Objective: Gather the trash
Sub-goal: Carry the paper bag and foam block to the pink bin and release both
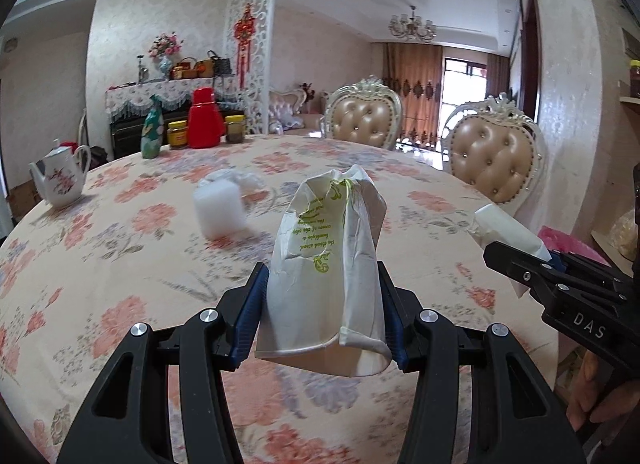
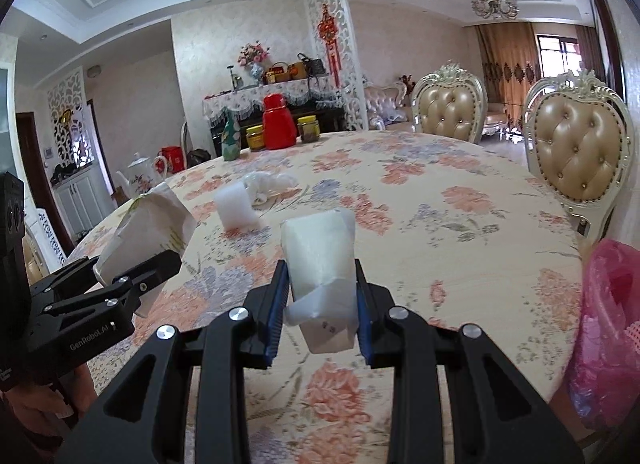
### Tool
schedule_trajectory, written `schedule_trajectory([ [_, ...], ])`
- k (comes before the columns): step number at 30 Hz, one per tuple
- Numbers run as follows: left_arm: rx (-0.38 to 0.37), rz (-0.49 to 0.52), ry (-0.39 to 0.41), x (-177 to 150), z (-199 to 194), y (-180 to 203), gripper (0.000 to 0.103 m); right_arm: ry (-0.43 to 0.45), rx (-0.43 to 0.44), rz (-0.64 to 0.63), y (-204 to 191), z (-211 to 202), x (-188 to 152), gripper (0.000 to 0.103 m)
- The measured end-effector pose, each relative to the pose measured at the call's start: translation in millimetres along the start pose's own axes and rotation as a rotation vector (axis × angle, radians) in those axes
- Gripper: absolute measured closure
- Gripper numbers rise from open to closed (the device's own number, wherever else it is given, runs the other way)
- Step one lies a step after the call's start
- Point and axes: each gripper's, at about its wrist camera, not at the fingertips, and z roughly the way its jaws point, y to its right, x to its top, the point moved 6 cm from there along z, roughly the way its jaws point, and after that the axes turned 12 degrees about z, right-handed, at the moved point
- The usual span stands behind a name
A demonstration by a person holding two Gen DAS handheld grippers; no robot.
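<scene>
Pink bag [image 2: 604, 328] at table edge, right wrist view only

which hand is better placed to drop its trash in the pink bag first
Right, probably. The pink bag sits at the table's right edge beside the right gripper, which grips a white packet. The left gripper, holding the paper bag, is farther left.
</scene>
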Motion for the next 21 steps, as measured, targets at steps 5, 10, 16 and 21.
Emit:
schedule_trajectory([
  [5, -0.037, 0.032, 0.022, 13, 9, 22, 0.055, 0.023, -0.028, 0.017, 18, -9, 6, 0.073],
  [10, -0.087, 0.072, 0.045, 28, 19, 50, 0.055, 0.057, -0.069, 0.032, 40, -22, 15, 0.073],
  [16, -0.168, 0.106, 0.068, 44, 32, 87, 0.055, 0.116, -0.147, 0.025, 71, -44, 25, 0.073],
  [21, -0.241, 0.136, 0.086, 57, 41, 122, 0.055, 0.148, -0.223, 0.070, 113, -61, 32, 0.073],
])
